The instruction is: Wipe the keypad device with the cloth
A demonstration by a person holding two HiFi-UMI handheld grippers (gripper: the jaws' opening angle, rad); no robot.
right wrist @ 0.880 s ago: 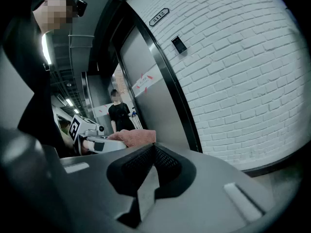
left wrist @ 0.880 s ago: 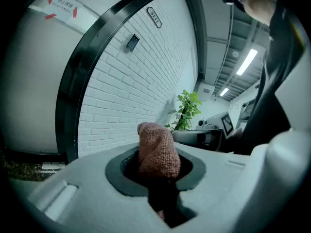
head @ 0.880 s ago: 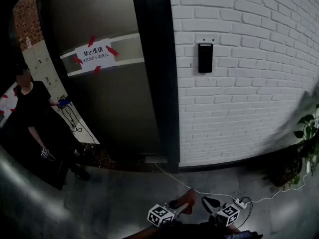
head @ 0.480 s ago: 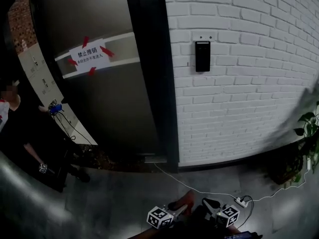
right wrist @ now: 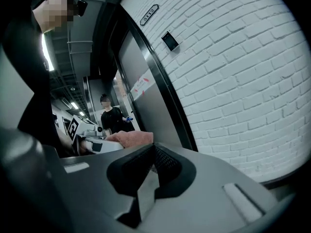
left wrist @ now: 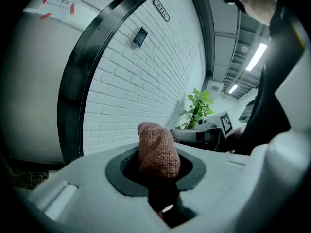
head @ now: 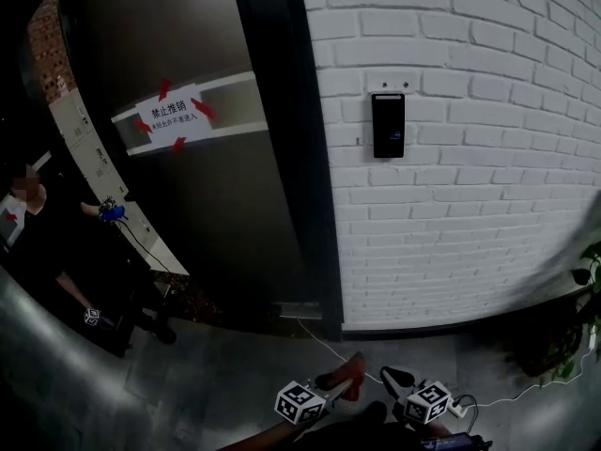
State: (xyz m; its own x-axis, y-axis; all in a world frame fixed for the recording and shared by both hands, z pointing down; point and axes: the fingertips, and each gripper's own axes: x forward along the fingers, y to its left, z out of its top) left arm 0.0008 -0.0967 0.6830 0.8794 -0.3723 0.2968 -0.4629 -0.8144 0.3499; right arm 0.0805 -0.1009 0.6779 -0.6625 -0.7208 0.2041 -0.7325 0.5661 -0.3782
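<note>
The black keypad device (head: 388,125) hangs on the white brick wall (head: 470,205), well above and beyond both grippers. It also shows small and far off as the keypad (left wrist: 140,36) in the left gripper view and the keypad (right wrist: 169,41) in the right gripper view. My left gripper (head: 349,376) is low in the head view, shut on a reddish-brown cloth (left wrist: 158,152) that sticks up between its jaws. My right gripper (head: 396,380) sits close beside it on the right, jaws together with nothing in them. From the right gripper view the cloth (right wrist: 131,139) shows at the left.
A dark glass door (head: 207,214) with a taped paper notice (head: 175,116) stands left of the black door frame (head: 291,158). A person in black (head: 42,242) is at the far left. A white cable and power strip (head: 460,405) lie on the floor; a plant (head: 587,280) is at right.
The head view has drifted, so the keypad now sits a little lower and larger in it. The person at the left has shifted. Both grippers stay low, barely moved.
</note>
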